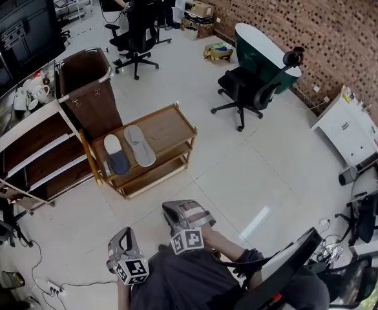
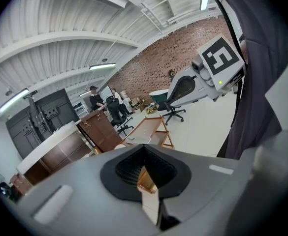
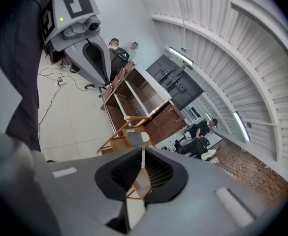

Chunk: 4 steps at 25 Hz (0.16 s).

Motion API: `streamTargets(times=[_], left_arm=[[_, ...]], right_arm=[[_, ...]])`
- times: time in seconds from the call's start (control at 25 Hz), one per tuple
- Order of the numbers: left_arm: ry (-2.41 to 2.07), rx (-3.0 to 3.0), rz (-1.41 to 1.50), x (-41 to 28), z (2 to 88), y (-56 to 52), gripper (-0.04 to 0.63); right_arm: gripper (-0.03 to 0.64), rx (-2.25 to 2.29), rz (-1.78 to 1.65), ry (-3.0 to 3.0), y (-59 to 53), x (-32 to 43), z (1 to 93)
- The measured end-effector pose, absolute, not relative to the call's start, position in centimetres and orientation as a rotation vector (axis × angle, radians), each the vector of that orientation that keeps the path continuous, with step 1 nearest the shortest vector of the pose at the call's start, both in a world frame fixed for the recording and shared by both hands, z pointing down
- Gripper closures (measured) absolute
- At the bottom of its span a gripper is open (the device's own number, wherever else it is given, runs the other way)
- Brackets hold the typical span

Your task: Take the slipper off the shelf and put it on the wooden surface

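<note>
Two slippers lie side by side on top of the low wooden rack [image 1: 172, 125]: a grey one [image 1: 139, 145] and a blue-and-white one [image 1: 116, 154]. Both grippers hang close to the person's body, far from the rack. My left gripper [image 1: 122, 245] is shut with nothing in it; in its own view the jaws [image 2: 144, 157] meet on a thin slit. My right gripper [image 1: 178, 213] is also shut and empty, its jaws [image 3: 143, 157] pressed together. In the right gripper view a slipper [image 3: 135, 138] shows on the rack [image 3: 115, 140], beyond the jaws.
A brown open shelf unit [image 1: 39, 151] stands left of the rack, a brown cabinet [image 1: 89, 90] behind it. Two office chairs [image 1: 250, 89] [image 1: 135, 36] and a green-sided table [image 1: 261, 49] stand on the white tiled floor. People stand at the far back. Cables lie at lower left.
</note>
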<state>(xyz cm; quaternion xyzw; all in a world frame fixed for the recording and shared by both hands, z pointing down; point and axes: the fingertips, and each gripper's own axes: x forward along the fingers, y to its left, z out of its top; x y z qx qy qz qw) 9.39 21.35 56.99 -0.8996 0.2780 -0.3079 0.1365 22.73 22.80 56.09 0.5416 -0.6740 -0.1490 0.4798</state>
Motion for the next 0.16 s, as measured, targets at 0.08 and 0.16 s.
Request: streamTargets(times=[0.08,0.16], left_arm=[[0.801,-2.606,-0.897,9.29,57.14,21.64,0.579],[0.798,-2.608,-0.9,9.22,57.25,21.93,0.578]], right_arm=[[0.597,1.319,-0.36,-1.647,23.04,22.55,56.27],[0.598,1.317,-0.358,-1.648,23.31,22.41,56.39]])
